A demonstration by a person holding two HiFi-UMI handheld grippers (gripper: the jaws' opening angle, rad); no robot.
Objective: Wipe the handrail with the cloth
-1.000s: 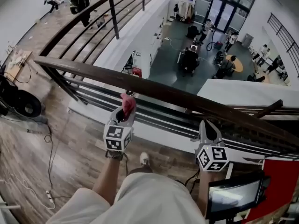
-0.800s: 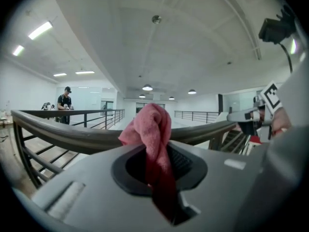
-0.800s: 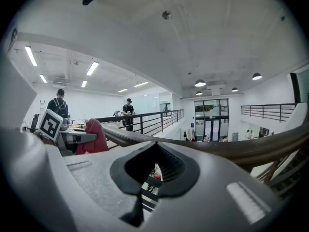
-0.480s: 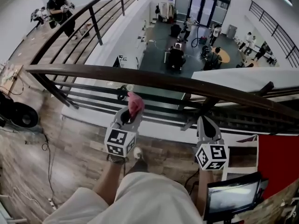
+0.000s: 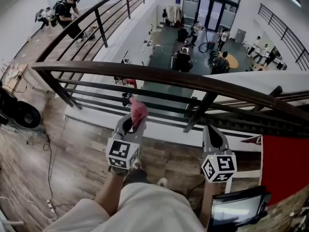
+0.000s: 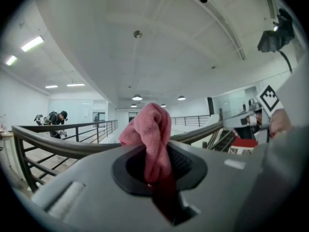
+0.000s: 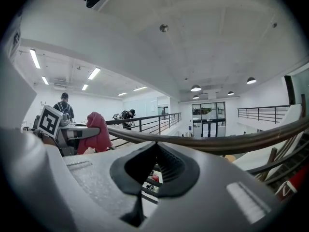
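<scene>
The pink cloth (image 5: 139, 108) is being pinched in the closed fingers of the left gripper (image 5: 129, 124), just below the handrail (image 5: 164, 77) and seemingly apart from it. The right gripper (image 5: 212, 134) is being held shut on nothing, also below the handrail. With little cloth protruding, the handrail may be scraped by bare fingers, or the cloth tugged free and dropped beyond it.

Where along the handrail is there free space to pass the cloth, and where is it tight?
The handrail looks bare on top along its visible length. Below it is tight: horizontal bars run close together, and a slanted post stands between the cloth in the left gripper and the right gripper.
</scene>
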